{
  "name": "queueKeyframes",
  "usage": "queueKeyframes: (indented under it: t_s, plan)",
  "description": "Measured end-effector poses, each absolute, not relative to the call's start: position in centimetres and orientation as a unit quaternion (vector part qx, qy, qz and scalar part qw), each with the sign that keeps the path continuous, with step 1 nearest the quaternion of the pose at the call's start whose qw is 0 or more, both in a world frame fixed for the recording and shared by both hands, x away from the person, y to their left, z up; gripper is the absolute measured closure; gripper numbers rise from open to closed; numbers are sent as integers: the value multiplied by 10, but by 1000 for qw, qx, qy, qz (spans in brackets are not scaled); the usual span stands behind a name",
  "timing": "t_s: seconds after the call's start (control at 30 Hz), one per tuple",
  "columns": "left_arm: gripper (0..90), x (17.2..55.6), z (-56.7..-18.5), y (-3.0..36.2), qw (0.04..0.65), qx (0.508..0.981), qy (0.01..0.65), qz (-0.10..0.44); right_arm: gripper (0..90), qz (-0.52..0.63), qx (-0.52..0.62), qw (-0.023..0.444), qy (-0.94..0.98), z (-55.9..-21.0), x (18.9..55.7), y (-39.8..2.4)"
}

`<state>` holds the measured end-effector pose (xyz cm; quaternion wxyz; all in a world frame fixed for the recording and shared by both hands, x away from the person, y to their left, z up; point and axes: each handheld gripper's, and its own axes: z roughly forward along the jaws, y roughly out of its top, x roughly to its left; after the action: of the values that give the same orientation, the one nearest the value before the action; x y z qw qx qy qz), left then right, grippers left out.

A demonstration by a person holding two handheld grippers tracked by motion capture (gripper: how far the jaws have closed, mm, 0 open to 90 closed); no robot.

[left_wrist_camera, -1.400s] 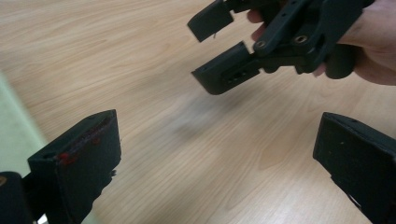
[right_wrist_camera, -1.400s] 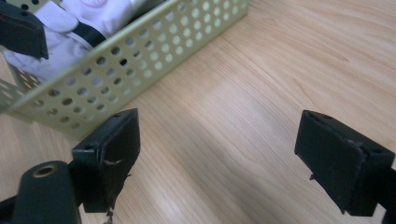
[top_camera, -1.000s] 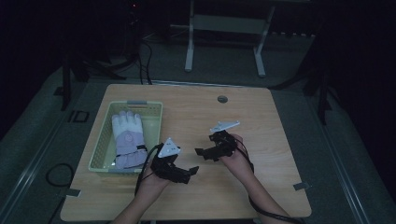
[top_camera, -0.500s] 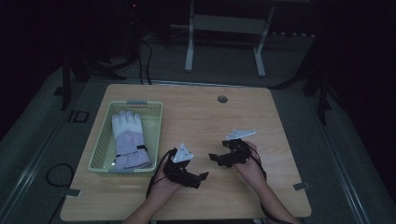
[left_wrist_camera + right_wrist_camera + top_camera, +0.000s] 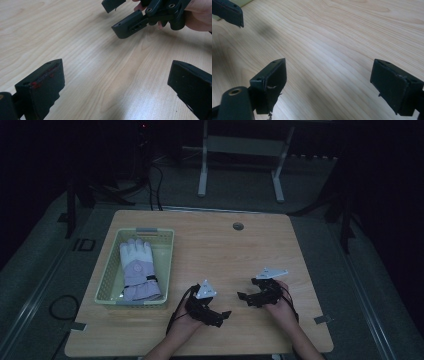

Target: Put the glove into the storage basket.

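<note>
A white and lavender glove (image 5: 138, 270) lies flat in a pale green basket (image 5: 111, 271) at the table's left. My left gripper (image 5: 222, 317) rests low over the bare wood near the front edge, right of the basket, open with nothing between its jaws. My right gripper (image 5: 244, 299) sits a short way to its right, also open and empty, pointing toward the left one. In the left gripper view, my left gripper (image 5: 116, 85) has its jaws wide apart, and the right gripper (image 5: 140, 18) and a hand (image 5: 200, 12) show at the top. The right gripper (image 5: 332, 82) frames bare wood.
The wooden table (image 5: 225, 245) has a small round grommet (image 5: 238, 226) near its far edge. A white metal frame (image 5: 240, 150) stands on the floor beyond the table. A jaw of the left gripper (image 5: 228, 11) shows at the top left of the right gripper view.
Both hands have drawn back toward the table's near edge and a little to the right. The left gripper has moved away from the basket. Both stay open.
</note>
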<state>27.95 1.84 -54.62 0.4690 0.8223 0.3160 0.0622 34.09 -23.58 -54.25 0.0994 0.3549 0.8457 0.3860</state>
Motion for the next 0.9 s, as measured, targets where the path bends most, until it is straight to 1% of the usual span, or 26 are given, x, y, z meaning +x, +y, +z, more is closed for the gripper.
queueKeyframes:
  t_s: [0.23, 0.37, 0.43, 0.6, 0.9]
  plan:
    - [13, 278, -552, 9, 468, 827, 307, 61, 135, 389, 360, 105, 841, -550, 333, -255]
    - [13, 276, -557, 9, 472, 826, 303, 61, 134, 387, 361, 123, 840, -555, 326, -262]
    - [13, 276, -559, 9, 468, 828, 303, 61, 133, 386, 361, 119, 840, -557, 323, -266]
    - [13, 273, -560, 10, 475, 823, 303, 66, 134, 392, 367, 130, 833, -560, 316, -276]
    - [13, 270, -561, 10, 485, 819, 299, 64, 134, 398, 371, 139, 828, -560, 315, -278]
